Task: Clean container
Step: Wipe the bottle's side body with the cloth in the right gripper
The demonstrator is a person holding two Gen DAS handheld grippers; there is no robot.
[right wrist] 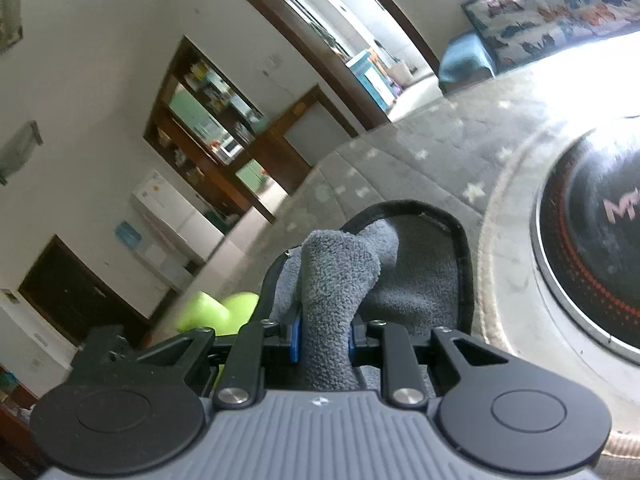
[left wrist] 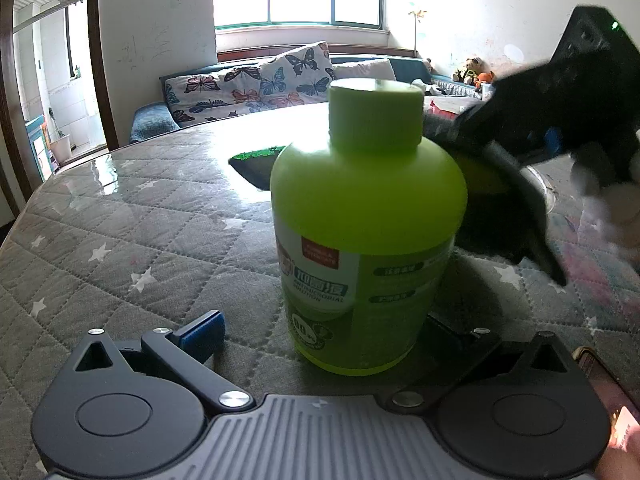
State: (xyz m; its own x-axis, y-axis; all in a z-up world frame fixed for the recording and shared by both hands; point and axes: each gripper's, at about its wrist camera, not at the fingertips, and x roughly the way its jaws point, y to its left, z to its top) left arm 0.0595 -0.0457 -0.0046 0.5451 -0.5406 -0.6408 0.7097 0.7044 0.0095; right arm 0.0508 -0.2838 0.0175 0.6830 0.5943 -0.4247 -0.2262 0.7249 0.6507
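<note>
A lime-green bottle (left wrist: 368, 208) with a green cap stands upright on the quilted table cover (left wrist: 120, 232). It sits between the wide-apart fingers of my left gripper (left wrist: 340, 332); the left blue pad (left wrist: 204, 330) is clear of it and the right finger is hidden behind it. My right gripper (right wrist: 324, 332) is shut on a grey fluffy cloth (right wrist: 336, 276) with black edging, held above the table. Beside the cloth lies a round dark container (right wrist: 592, 240) with a pale rim and a red dotted ring. The right gripper (left wrist: 560, 120) shows blurred behind the bottle. The bottle (right wrist: 224, 312) shows low left.
A dark object with a green edge (left wrist: 256, 160) lies on the table behind the bottle. A sofa with butterfly cushions (left wrist: 256, 88) runs along the far side. A phone-like thing (left wrist: 600, 384) and part of a hand (left wrist: 620, 456) are at the lower right.
</note>
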